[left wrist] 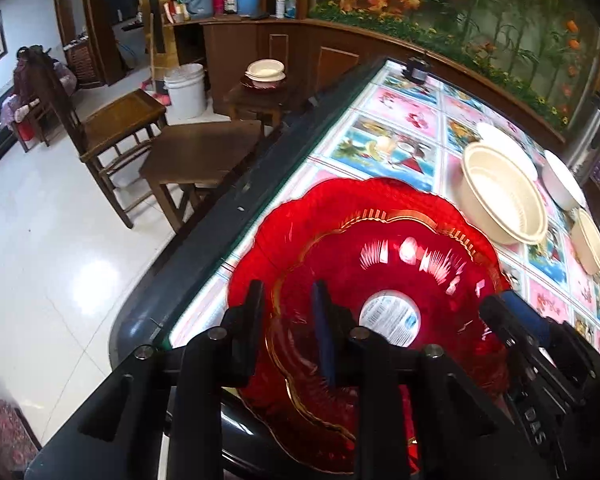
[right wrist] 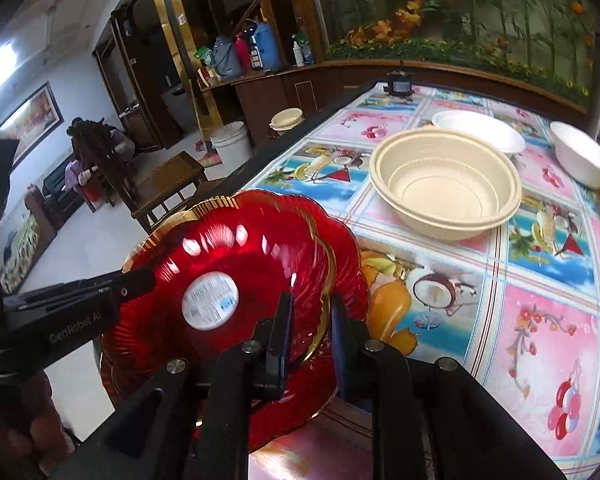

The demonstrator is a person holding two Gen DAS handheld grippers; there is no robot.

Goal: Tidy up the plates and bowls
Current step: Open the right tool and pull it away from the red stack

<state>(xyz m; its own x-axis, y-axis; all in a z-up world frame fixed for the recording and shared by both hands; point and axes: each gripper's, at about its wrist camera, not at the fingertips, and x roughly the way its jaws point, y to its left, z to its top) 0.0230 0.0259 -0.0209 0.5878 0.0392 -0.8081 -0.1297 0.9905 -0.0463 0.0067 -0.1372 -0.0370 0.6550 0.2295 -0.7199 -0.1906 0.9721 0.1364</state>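
A red scalloped glass plate [left wrist: 380, 256] with a gold band and a white sticker lies at the table's near corner, stacked with a second red plate under it [right wrist: 228, 264]. My left gripper [left wrist: 286, 300] straddles the plates' left rim, one finger outside and one over the plate; the gap between the fingers is fairly wide. My right gripper [right wrist: 310, 312] has its fingers on either side of the right rim, close together. The right gripper also shows in the left wrist view [left wrist: 512, 320], the left gripper in the right wrist view [right wrist: 136, 280]. Cream bowls [right wrist: 446, 188] stand further back.
White bowls [right wrist: 584, 156] and a white plate [right wrist: 480, 128] sit at the back of the flowered tablecloth [right wrist: 540, 320]. A small black device [right wrist: 398, 84] is at the far edge. Wooden chairs [left wrist: 116, 128], a stool [left wrist: 204, 152] and a white bucket [left wrist: 184, 88] stand left of the table.
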